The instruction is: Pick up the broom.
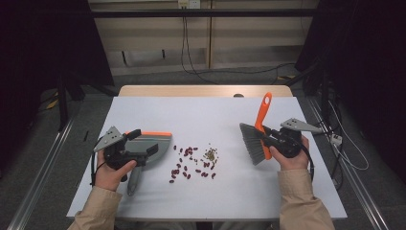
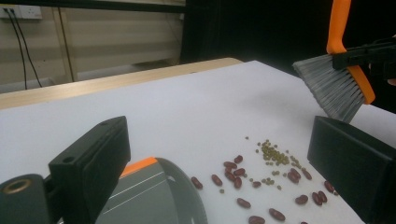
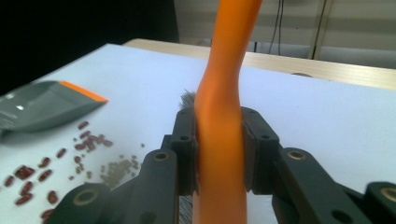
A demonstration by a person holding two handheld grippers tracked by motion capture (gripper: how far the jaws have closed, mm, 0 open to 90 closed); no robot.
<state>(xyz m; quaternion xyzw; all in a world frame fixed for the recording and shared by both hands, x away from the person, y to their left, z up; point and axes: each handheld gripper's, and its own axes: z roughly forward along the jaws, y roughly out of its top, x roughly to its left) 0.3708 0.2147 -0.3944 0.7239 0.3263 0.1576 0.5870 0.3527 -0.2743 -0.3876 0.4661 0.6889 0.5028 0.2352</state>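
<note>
A grey dustpan (image 1: 154,143) with an orange lip lies flat at the table's left, its handle (image 1: 133,181) pointing toward me. My left gripper (image 1: 143,142) hovers over it with its jaws wide apart; in the left gripper view the left gripper (image 2: 219,127) holds nothing and the dustpan (image 2: 154,196) lies below it. Red beans (image 1: 187,164) and small green beans (image 1: 209,154) are scattered mid-table. My right gripper (image 1: 266,139) is shut on the orange handle of a brush (image 1: 252,143), whose grey bristles hang above the table right of the beans. The right gripper (image 3: 219,144) pinches the handle (image 3: 224,84).
The white tabletop (image 1: 191,115) has a wooden table edge (image 1: 206,90) behind it. Cables (image 1: 191,67) run down the back wall and across the floor. Dark curtains stand on both sides. A metal rail (image 1: 43,167) runs along the floor at left.
</note>
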